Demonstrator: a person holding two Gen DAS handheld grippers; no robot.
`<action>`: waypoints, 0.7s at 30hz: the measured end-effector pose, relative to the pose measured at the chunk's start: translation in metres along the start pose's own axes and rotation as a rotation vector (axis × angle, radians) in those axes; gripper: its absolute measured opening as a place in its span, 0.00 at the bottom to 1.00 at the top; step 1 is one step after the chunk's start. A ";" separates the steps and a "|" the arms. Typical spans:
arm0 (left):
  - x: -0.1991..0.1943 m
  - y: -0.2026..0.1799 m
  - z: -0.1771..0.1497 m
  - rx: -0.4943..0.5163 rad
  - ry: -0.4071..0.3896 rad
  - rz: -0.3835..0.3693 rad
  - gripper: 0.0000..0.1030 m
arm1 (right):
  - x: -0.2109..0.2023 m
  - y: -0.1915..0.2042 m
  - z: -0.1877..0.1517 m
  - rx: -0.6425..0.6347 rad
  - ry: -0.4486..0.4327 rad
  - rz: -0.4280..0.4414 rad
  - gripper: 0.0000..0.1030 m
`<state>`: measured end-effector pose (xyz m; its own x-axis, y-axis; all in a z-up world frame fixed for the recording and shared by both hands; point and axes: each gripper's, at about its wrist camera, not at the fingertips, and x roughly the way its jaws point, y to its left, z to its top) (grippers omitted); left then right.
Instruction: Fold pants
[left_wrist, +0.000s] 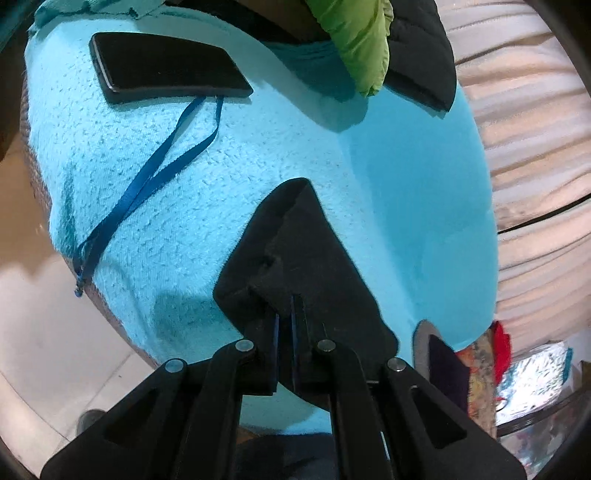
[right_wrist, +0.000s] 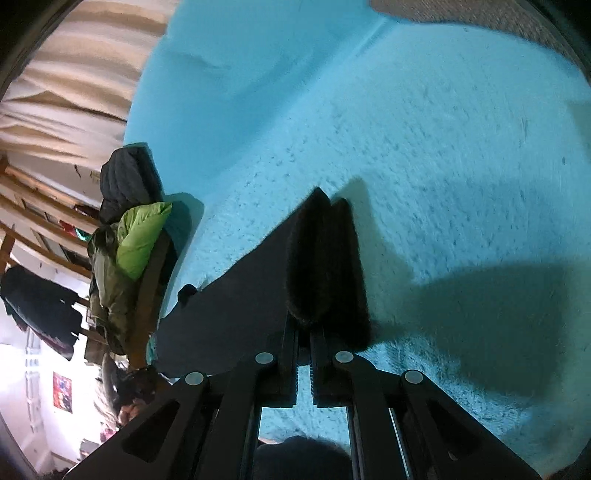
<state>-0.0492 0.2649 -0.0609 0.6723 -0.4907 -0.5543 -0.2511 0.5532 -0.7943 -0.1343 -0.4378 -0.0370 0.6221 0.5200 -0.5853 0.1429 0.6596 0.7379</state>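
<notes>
Left wrist view: your left gripper (left_wrist: 286, 306) is clamped on the black pants (left_wrist: 295, 236), right gripper (right_wrist: 303, 328) likewise, over the turquoise blanket (left_wrist: 184, 184). Thin bites: fabric may slip out, or snag the blue lanyard (left_wrist: 147, 177) near the left edge.

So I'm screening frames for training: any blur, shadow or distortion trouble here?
Left wrist view: sharp, strong fisheye bending of the blue blanket; phone crisp. Right wrist view: blanket softly smeared at right, heavy shadow beside the black pants, blown-out room at lower left.
</notes>
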 end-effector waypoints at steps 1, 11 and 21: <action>-0.001 0.002 -0.002 0.000 0.000 -0.002 0.03 | -0.001 0.002 0.001 -0.008 -0.004 0.001 0.03; -0.004 -0.003 -0.005 0.006 -0.002 -0.008 0.03 | 0.001 0.000 0.004 0.001 -0.045 -0.047 0.03; 0.001 0.008 -0.012 0.008 -0.001 0.019 0.03 | -0.001 -0.012 -0.003 0.048 -0.079 -0.053 0.02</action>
<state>-0.0589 0.2612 -0.0707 0.6682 -0.4797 -0.5687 -0.2578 0.5677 -0.7818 -0.1390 -0.4444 -0.0470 0.6716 0.4392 -0.5967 0.2123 0.6575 0.7229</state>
